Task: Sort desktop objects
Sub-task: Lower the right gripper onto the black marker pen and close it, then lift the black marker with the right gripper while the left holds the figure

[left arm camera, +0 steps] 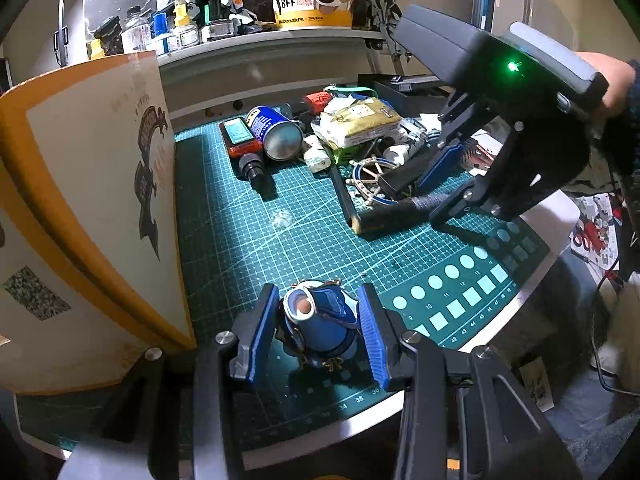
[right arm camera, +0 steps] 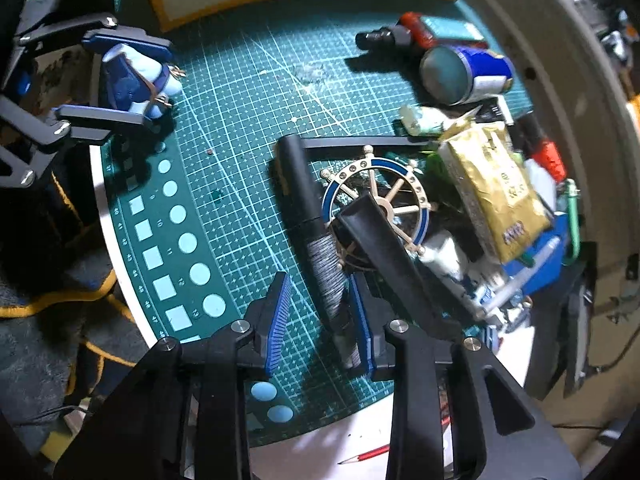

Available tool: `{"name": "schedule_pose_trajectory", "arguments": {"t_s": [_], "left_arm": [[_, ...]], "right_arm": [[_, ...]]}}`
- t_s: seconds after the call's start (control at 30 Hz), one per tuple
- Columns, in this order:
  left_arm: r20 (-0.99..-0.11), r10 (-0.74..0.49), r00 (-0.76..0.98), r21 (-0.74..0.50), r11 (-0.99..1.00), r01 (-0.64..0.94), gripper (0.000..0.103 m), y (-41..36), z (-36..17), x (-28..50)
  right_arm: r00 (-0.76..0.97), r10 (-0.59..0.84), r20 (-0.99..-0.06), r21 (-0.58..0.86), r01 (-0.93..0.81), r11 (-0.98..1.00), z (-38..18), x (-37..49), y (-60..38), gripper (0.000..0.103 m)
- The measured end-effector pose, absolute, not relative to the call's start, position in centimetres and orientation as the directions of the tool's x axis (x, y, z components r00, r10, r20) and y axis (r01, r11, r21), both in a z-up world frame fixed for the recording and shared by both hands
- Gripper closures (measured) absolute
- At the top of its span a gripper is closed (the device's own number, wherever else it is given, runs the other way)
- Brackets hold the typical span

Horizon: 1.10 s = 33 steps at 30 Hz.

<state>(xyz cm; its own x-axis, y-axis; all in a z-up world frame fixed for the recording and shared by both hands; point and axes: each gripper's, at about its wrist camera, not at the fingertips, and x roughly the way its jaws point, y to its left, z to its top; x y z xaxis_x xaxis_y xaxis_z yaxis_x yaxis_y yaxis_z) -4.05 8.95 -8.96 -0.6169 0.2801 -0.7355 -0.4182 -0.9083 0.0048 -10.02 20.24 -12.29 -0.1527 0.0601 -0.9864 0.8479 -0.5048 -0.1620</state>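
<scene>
The left gripper (left arm camera: 318, 330) has its fingers closed around a small blue figurine (left arm camera: 320, 326) near the cutting mat's (left arm camera: 248, 248) front edge – hard, light, probably fragile – while the right gripper (right arm camera: 316, 320), jaws parted, straddles the black cord-wrapped handle (right arm camera: 316, 236), best taken at the grippy wrap.

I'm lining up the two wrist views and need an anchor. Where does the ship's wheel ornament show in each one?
Left wrist view: ship's wheel lies right of centre, partly behind the right gripper.
Right wrist view: it lies at centre, just beyond the gripper's fingertips.
Shared landmark: the blue can lying on its side on the green cutting mat.
</scene>
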Motion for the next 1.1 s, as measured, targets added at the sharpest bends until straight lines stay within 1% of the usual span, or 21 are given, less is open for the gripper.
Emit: {"name": "schedule_pose_trajectory", "arguments": {"t_s": [0.13, 0.2, 0.3, 0.37, 0.5, 0.53, 0.57, 0.63, 0.7, 0.73, 0.8, 0.9, 0.97, 1.03, 1.1], "left_arm": [[-0.738, 0.282, -0.614, -0.002, -0.910, -0.415, 0.062, 8.7, -9.0, -4.5], [-0.738, 0.284, -0.612, -0.004, -0.909, -0.417, 0.062, 8.6, -9.1, -4.6], [-0.736, 0.292, -0.611, -0.010, -0.907, -0.421, 0.062, 8.6, -9.0, -4.7], [-0.734, 0.296, -0.611, -0.011, -0.905, -0.425, 0.062, 8.6, -9.0, -4.8], [-0.731, 0.299, -0.613, -0.011, -0.904, -0.427, 0.062, 8.6, -8.9, -4.7], [-0.730, 0.300, -0.614, -0.012, -0.904, -0.427, 0.062, 8.5, -8.9, -4.7], [-0.730, 0.302, -0.613, -0.014, -0.904, -0.428, 0.062, 8.5, -8.9, -4.7], [-0.730, 0.307, -0.611, -0.020, -0.903, -0.429, 0.062, 8.4, -8.9, -4.6], [-0.730, 0.308, -0.610, -0.019, -0.901, -0.432, 0.062, 8.4, -8.9, -4.6], [-0.730, 0.309, -0.609, -0.018, -0.900, -0.435, 0.062, 8.4, -8.9, -4.5], [-0.731, 0.310, -0.608, -0.014, -0.897, -0.441, 0.062, 8.5, -8.9, -4.5], [-0.729, 0.315, -0.608, -0.010, -0.893, -0.451, 0.062, 8.7, -8.8, -4.4], [-0.722, 0.326, -0.611, -0.016, -0.890, -0.455, 0.062, 8.7, -8.6, -4.3], [-0.714, 0.345, -0.609, -0.031, -0.885, -0.466, 0.062, 9.0, -8.5, -4.3], [-0.707, 0.374, -0.600, -0.055, -0.875, -0.481, 0.062, 9.4, -8.4, -4.3]], "right_arm": [[-0.115, 0.013, -0.993, -0.104, 0.839, -0.535, -12.4, -10.7, 20.6, 0.073], [-0.096, 0.008, -0.995, -0.085, 0.833, -0.547, -12.4, -10.8, 20.9, 0.078], [-0.116, 0.013, -0.993, -0.104, 0.829, -0.550, -12.4, -10.2, 20.9, 0.085], [-0.142, 0.011, -0.990, -0.124, 0.820, -0.558, -12.3, -9.5, 20.9, 0.087], [-0.181, -0.036, -0.983, -0.116, 0.755, -0.645, -11.9, -8.0, 21.3, 0.088], [-0.181, -0.063, -0.981, -0.091, 0.727, -0.681, -11.8, -7.8, 21.6, 0.089], [-0.162, -0.117, -0.980, -0.024, 0.677, -0.735, -11.6, -7.8, 22.2, 0.089], [-0.119, -0.265, -0.957, 0.154, 0.566, -0.810, -11.4, -7.7, 23.9, 0.090], [-0.105, -0.414, -0.904, 0.329, 0.445, -0.833, -11.7, -7.1, 25.8, 0.090], [-0.108, -0.451, -0.886, 0.378, 0.393, -0.838, -12.0, -6.8, 26.7, 0.090], [-0.128, -0.478, -0.869, 0.421, 0.318, -0.850, -12.6, -5.9, 28.0, 0.090], [-0.180, -0.407, -0.896, 0.348, 0.287, -0.893, -12.6, -4.3, 28.9, 0.090], [-0.245, -0.313, -0.918, 0.237, 0.294, -0.926, -12.0, -3.1, 28.8, 0.090], [-0.363, -0.271, -0.891, 0.169, 0.289, -0.942, -10.5, -2.4, 29.1, 0.090], [-0.445, -0.286, -0.849, 0.171, 0.280, -0.945, -9.4, -1.3, 29.3, 0.090]]}}
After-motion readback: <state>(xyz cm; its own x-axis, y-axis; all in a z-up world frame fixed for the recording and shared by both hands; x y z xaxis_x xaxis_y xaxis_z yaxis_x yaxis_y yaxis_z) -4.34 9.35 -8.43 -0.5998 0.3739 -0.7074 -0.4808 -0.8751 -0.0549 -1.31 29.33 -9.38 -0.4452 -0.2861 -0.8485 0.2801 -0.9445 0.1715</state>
